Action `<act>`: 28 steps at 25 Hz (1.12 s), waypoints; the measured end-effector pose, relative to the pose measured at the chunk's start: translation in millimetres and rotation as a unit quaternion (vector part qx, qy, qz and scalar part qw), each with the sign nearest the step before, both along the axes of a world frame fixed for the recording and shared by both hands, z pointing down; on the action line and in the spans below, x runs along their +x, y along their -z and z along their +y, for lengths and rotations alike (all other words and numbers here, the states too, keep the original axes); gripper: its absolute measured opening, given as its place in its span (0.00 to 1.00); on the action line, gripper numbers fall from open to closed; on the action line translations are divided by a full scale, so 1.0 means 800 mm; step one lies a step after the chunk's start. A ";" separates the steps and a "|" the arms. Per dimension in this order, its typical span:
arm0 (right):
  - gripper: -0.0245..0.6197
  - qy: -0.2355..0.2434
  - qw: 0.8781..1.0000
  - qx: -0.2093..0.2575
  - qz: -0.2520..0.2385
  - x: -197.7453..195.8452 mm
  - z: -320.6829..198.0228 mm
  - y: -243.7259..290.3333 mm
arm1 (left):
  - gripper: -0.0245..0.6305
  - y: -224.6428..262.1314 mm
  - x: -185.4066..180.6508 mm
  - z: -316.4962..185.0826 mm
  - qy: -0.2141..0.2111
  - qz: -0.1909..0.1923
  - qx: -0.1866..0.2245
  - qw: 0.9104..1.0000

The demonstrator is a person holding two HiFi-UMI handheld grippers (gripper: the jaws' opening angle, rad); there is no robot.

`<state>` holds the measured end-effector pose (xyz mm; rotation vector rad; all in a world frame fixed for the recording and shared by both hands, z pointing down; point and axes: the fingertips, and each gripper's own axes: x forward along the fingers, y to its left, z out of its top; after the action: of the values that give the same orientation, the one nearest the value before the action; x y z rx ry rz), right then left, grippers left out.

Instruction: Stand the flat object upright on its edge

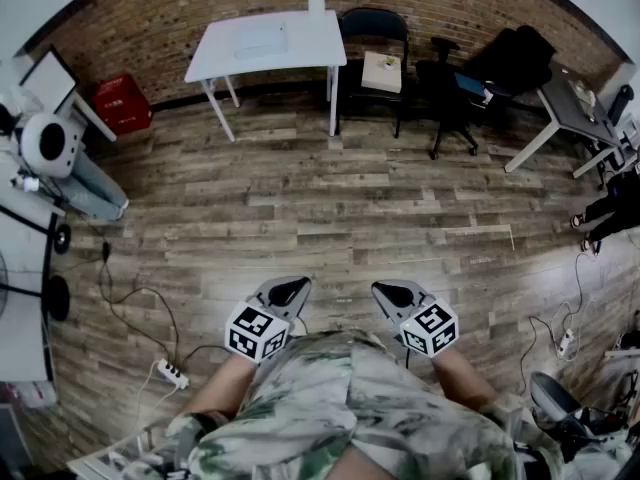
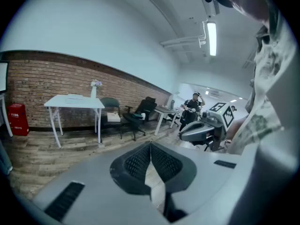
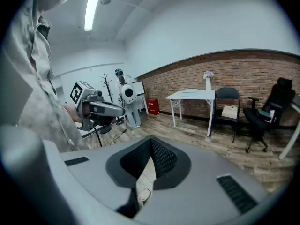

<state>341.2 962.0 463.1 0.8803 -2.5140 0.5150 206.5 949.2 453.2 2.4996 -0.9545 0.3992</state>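
A pale flat object (image 1: 260,38) lies on a white table (image 1: 305,56) across the room, by the brick wall. I stand on the wooden floor well short of it. My left gripper (image 1: 290,290) and right gripper (image 1: 392,293) are held side by side in front of my body, pointing a little downward. In the left gripper view the left gripper (image 2: 151,146) has its jaws together with nothing between them, and the table (image 2: 75,102) stands far off. In the right gripper view the right gripper (image 3: 151,142) is likewise shut and empty.
Black chairs (image 1: 375,28) stand right of the table, one carrying a small box (image 1: 383,70). A red crate (image 1: 122,103) sits at the wall on the left. A second desk (image 1: 560,108) is at the right. Cables and a power strip (image 1: 172,373) lie on the floor near my left foot.
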 end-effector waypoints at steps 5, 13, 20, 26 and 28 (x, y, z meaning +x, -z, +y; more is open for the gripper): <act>0.07 0.014 1.000 0.017 0.005 -0.112 -0.068 -0.004 | 0.08 -0.009 -0.114 -0.054 0.011 -0.008 0.017 1.000; 0.07 0.032 0.999 -0.005 -0.018 -0.224 -0.132 -0.012 | 0.08 -0.024 -0.216 -0.106 0.028 0.007 0.013 1.000; 0.12 0.032 0.999 -0.002 -0.034 -0.231 -0.258 -0.032 | 0.08 -0.039 -0.229 -0.221 0.052 0.009 0.012 0.999; 0.26 0.031 0.998 0.012 -0.044 -0.216 -0.423 -0.030 | 0.26 -0.037 -0.227 -0.376 0.084 0.004 -0.001 0.996; 0.26 0.033 0.998 0.008 -0.047 -0.206 -0.478 -0.027 | 0.26 -0.029 -0.220 -0.433 0.091 0.006 -0.003 0.996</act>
<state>176.7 579.2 485.0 0.7930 -2.6265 0.5276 30.4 602.7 476.3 2.3803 -1.1632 0.3284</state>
